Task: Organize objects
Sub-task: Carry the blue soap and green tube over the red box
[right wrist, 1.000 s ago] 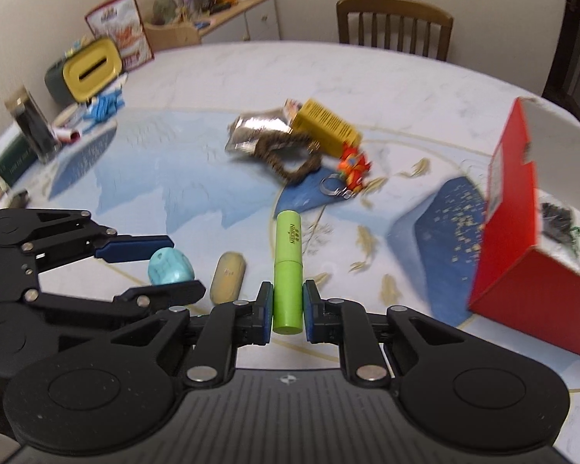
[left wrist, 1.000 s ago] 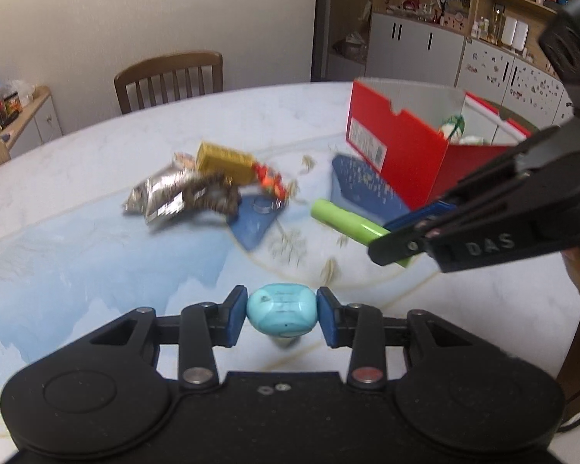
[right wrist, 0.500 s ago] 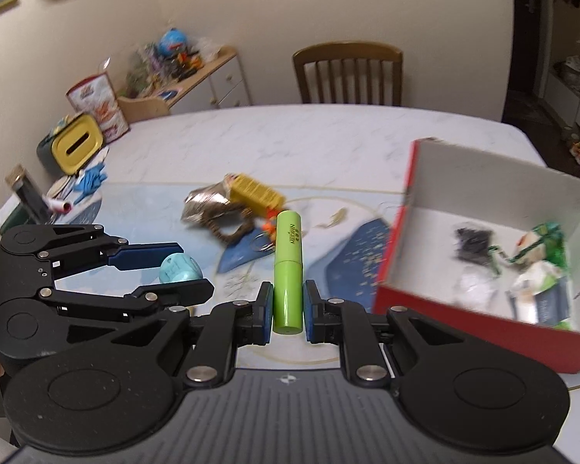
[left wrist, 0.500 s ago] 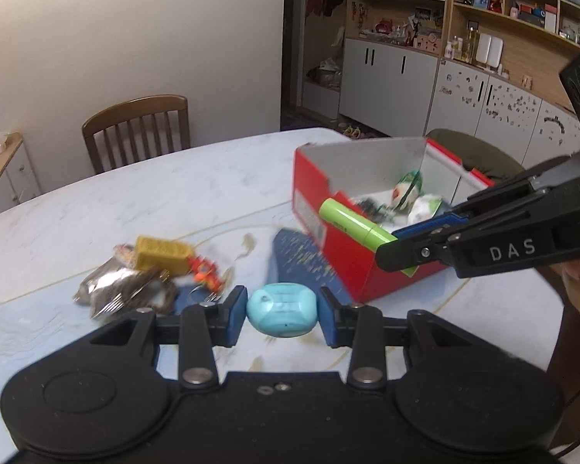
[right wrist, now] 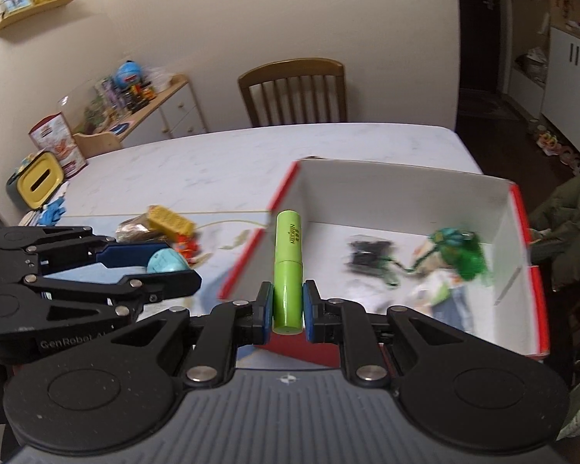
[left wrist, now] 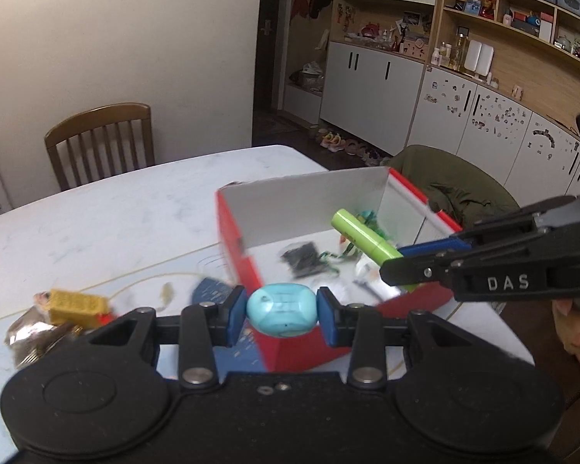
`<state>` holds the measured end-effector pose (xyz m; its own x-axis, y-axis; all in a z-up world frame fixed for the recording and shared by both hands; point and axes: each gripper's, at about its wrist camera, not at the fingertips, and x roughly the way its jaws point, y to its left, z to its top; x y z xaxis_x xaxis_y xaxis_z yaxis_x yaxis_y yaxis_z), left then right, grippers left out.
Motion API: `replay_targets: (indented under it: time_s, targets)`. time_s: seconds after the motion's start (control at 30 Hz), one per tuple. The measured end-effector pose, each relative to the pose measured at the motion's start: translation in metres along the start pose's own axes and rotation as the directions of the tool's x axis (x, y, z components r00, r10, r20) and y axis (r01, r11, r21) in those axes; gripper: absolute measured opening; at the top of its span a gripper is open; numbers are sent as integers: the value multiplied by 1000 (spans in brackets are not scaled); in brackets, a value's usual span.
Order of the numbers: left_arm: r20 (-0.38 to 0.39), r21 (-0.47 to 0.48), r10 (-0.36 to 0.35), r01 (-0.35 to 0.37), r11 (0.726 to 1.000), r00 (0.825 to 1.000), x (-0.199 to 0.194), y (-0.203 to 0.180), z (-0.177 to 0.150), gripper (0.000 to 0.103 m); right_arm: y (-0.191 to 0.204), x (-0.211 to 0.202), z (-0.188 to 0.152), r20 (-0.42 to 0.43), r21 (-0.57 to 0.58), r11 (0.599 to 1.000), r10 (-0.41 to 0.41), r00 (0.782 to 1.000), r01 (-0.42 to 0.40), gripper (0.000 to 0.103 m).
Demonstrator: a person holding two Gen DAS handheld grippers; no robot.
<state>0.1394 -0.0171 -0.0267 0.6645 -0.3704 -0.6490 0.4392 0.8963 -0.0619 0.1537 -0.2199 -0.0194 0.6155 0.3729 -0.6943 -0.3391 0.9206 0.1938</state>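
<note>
Two items in transit to the red box [right wrist: 520, 208] on the counter: left gripper [left wrist: 282, 311] jaws clamp a turquoise ball [left wrist: 281, 310] short of its near wall, right gripper [right wrist: 286, 305] jaws clamp a green tube [right wrist: 288, 270] over its interior; next move, by judgement, release inside.

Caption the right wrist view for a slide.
Right gripper holds a green tube over the red box; left gripper carries a turquoise bead.

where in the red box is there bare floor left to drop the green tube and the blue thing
The red box has bare white floor along its left and far walls, just ahead of the green tube. The right half is crowded: a black item, then green-topped clutter. The turquoise piece could land there too.
</note>
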Motion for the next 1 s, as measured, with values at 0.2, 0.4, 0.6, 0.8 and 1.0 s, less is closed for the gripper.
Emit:
replay_targets:
  time_s: [0.2,0.4,0.6,0.8,1.0]
  targets:
    - [-23,-37,6,-7,999,1000,37,-18,22,37,-39,5,2,-9,18,1000,-21,1000,21,15]
    - [-55,-65,25,-29,997,998,71,-26,48,37,-65,22,7,-41,18,999,-43,998,44,15]
    - [-105,-108,19,-30,994,994,106,-31,64,37,-78,47,9,-94,15,998,-62,994,64,15]
    - [-174,-173,1,-31,984,985,141,-31,69,37,-80,71,8,-145,-31,997,-74,987,70,15]
    - [-231,-178,-3,-40,983,973,172,-27,72,37,-84,92,3,-207,-51,996,-82,975,72,15]
